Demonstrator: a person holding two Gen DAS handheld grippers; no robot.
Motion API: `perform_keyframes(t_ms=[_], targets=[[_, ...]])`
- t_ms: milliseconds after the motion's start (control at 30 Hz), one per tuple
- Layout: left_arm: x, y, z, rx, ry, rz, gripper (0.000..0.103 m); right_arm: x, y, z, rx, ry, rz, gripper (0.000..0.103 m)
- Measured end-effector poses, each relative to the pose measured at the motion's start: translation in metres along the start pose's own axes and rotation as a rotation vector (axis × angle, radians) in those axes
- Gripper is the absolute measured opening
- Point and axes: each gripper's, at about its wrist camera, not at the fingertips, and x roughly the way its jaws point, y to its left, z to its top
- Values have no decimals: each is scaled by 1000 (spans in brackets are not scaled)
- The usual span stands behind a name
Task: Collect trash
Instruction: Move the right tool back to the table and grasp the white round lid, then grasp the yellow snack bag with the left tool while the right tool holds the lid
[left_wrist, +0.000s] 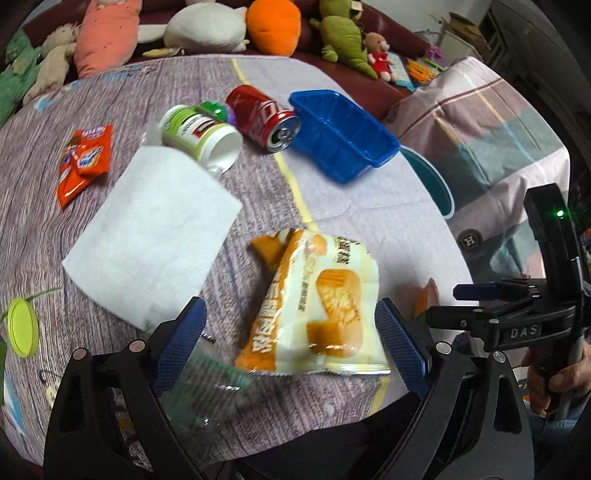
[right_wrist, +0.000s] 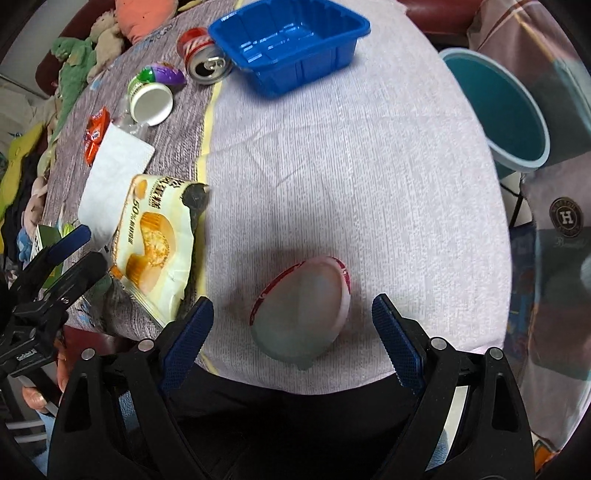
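Across the cloth-covered surface (right_wrist: 332, 155), purple-grey woven on one side and pale ribbed on the other with a yellow stripe between, the trash lies scattered around a blue plastic tray (right_wrist: 288, 48). That tray is rectangular, ribbed and glossy. Beside it, off the surface edge, stands a round teal bin (right_wrist: 498, 110). Well away from the tray on the purple side lies a flat white paper napkin (left_wrist: 151, 229), softly textured. Nearer the front edge than the tray is a crinkled yellow-and-white snack bag (left_wrist: 314, 306) showing a picture of cake and Chinese writing; "50%" reads in the right wrist view. Left tongs (left_wrist: 291, 339) stand wide open with blue cross-hatched pads either side of this bag, not touching it. Right tongs (right_wrist: 293, 336) are also wide open, flanking a translucent domed lid (right_wrist: 301, 310) with a red rim, clear of it. Touching the tray's corner lies a red soda can (left_wrist: 264, 118) on its side, silver top showing. Next along from the tray, a white and green cup (left_wrist: 199, 134) lies tipped, label too blurred to read. Farthest from the tray sits an orange foil wrapper (left_wrist: 83, 162).
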Motion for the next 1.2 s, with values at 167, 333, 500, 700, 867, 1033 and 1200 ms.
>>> perform_keyframes(t_ms=[167,333,500,700,867,1033,1200], targets=[[1,10,-5,-25,1,7,93,14,-7,-4,29,21,22,78],[4,18,-7,-55,17,4,93,22,-12,-7,35,23,53,57],[7,7,-9,-23,30,3,93,3,-17,-4,28,-59,58,56],[20,-19,-10,50,75,-11,93,-21,-36,6,64,-134,64,57],[40,-39,-11,120,135,16,93,-32,-53,11,95,-172,84,57],[63,-44,-9,126,176,76,93,-33,-61,12,111,-186,97,57],[71,-44,-2,104,150,96,84,-34,-71,13,126,-196,110,57]])
